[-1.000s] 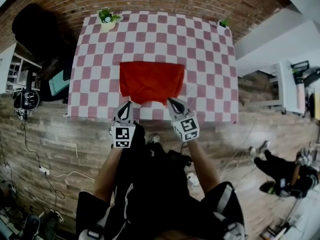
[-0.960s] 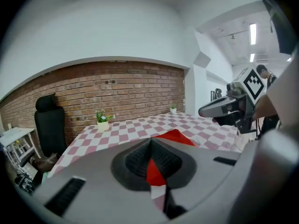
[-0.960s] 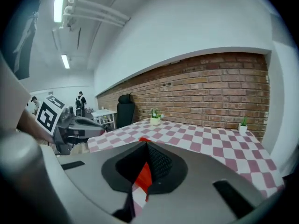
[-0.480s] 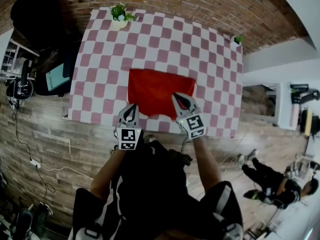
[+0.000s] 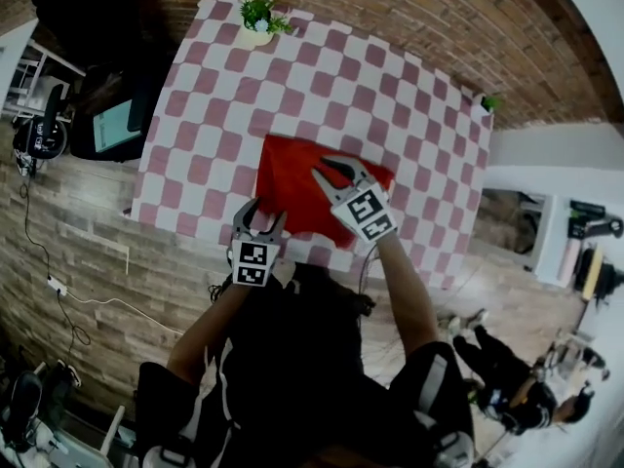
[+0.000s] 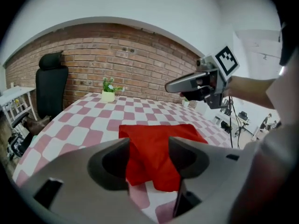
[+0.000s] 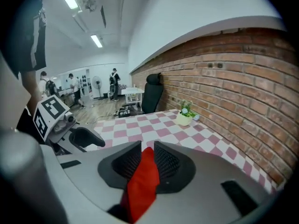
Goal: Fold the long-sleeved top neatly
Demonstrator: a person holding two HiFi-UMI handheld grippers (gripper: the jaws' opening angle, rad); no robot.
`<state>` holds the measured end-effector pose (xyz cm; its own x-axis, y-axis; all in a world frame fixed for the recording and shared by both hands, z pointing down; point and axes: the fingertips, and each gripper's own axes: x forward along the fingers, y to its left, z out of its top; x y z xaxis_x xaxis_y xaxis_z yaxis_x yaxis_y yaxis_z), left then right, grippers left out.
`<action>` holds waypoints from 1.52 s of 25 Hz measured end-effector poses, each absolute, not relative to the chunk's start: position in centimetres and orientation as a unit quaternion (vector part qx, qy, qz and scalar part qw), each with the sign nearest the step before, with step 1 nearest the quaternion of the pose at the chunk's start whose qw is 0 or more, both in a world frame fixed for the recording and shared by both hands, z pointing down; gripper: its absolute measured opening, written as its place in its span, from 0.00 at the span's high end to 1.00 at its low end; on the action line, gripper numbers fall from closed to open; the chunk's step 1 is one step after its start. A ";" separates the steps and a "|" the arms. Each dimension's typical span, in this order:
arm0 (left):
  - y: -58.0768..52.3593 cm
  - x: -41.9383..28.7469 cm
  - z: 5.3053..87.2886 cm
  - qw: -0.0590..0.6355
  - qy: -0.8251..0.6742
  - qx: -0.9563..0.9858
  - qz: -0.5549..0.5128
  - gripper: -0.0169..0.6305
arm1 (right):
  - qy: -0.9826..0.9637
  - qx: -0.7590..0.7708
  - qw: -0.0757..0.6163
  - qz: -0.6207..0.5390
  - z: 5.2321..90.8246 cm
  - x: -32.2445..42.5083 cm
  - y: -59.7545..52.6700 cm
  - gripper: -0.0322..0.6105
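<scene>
Both jaw pairs have just widened: right gripper [image 5: 331, 169] pinches the red top [image 5: 288, 181], left gripper [image 5: 260, 214] gapes empty; carry the fold low, edges matched.

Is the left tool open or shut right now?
Open. The left gripper view shows the left tool with jaws wide apart, having just been opening, nothing pinched between them; the red top lies beyond them.

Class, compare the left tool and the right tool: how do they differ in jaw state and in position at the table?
Left tool: jaws wide apart, just opened, gripping nothing. Right tool: jaws, just opening slightly, pinch a fold of the red top.
The left tool sits by the table's near edge, and the right tool reaches farther, over the top.
Both carry marker cubes.
</scene>
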<state>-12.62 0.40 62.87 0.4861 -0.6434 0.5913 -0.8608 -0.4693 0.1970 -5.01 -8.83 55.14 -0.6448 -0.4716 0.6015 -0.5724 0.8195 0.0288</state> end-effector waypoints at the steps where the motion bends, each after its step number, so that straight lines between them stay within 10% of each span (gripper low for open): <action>1: 0.5 -12.5 63.6 0.251 -0.459 0.820 0.233 0.59 | -0.905 0.270 0.319 0.079 55.8 -5.5 -9.4 0.83; 25: 0.7 -14.2 76.4 0.400 -0.451 0.741 0.295 0.54 | -0.819 -0.045 0.549 0.161 74.4 -10.8 -14.0 0.70; 30: 0.7 -13.8 76.5 0.399 -0.423 0.760 0.292 0.76 | -0.814 -0.031 0.554 0.171 76.6 -9.8 -14.4 0.88; 38: -0.2 -14.3 76.2 0.373 -0.390 0.786 0.302 0.82 | -0.825 0.030 0.536 0.178 76.8 -8.5 -16.5 0.91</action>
